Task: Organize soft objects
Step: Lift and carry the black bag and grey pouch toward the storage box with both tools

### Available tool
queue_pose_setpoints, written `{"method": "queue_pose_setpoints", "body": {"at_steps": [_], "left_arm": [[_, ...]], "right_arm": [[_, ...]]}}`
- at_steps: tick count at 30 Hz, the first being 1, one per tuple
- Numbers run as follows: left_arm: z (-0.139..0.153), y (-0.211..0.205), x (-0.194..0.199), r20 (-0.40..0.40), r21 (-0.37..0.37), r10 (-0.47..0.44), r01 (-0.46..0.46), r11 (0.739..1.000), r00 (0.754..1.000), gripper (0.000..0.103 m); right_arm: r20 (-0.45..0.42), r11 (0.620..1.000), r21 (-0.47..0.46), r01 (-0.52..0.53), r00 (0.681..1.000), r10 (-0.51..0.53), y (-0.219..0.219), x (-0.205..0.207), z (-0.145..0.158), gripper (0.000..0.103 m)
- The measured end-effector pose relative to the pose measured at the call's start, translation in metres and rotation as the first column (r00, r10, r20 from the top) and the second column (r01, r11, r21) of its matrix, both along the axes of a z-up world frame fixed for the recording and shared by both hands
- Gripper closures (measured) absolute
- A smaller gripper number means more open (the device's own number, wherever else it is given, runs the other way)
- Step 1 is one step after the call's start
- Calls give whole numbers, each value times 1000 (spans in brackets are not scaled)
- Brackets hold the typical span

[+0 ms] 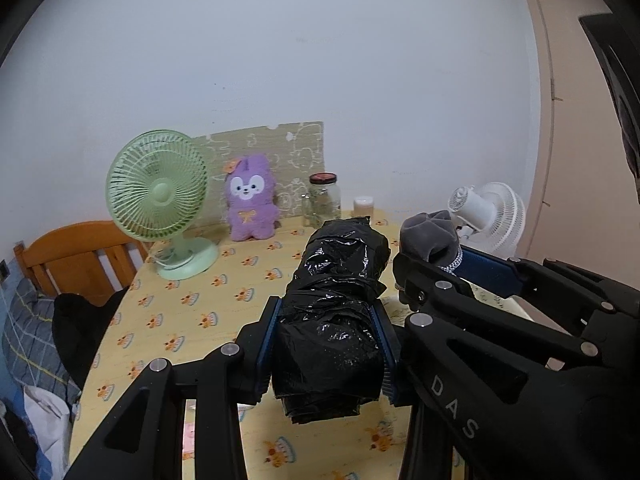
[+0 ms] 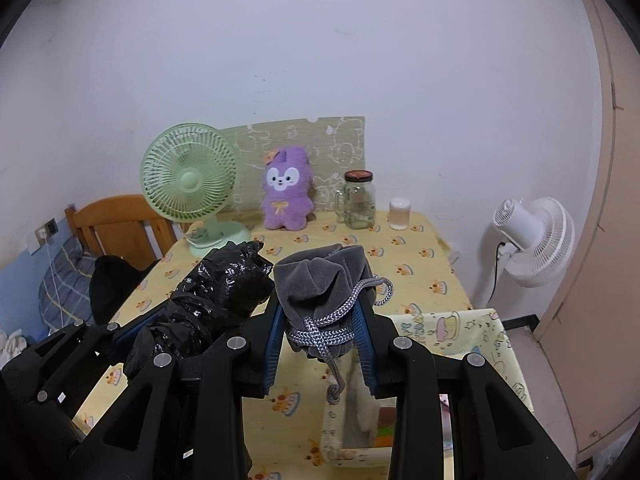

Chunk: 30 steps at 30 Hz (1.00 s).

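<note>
Grippers aloft, each pinching a soft bundle above the desk (image 2: 420, 276).
Left gripper (image 1: 326, 344) fingers squeeze a black plastic bag roll (image 1: 336, 312); right gripper (image 2: 322, 332) fingers clamp a grey drawstring pouch (image 2: 320, 280), side by side over the yellow tablecloth.

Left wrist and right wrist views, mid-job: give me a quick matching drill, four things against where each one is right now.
Things:
1. black plastic bundle
2. grey drawstring pouch
3. purple plush
4. glass jar

Places:
A. upright at the table's far edge, beside the green fan
B. clamped in the right tool
C. between the plush and a small white cup
D. clamped in the left tool

Pairs: 1-D, 2-B, 3-A, 4-C
</note>
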<state>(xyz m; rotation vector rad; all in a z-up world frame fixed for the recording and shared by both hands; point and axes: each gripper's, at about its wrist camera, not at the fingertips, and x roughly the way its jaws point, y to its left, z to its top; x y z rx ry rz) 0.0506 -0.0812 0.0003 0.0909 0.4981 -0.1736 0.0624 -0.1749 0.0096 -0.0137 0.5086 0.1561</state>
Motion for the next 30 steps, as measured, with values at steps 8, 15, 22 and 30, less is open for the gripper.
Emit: {"method": "queue_pose_setpoints", "body": {"at_steps": [8,15,22,30], "left_arm": [[-5,-28,11,-12,-14,-40,40,999,999,60],[-13,-45,23,-44,-17,-66,65,998,997,59],[-25,-61,33,-81,-15,-91,90,996,993,59],[-44,-78,50,-125,-6,-121,121,993,985,59]], "right_arm": [[-4,999,-11,38,999,-38,-27,6,-2,67],[-26,998,-9,61,998,-61,-46,17,-11,67],[-60,996,-11,88,994,-89,-65,30,-25,67],[-104,992,-4,128,986,-127,-84,43,-45,67]]}}
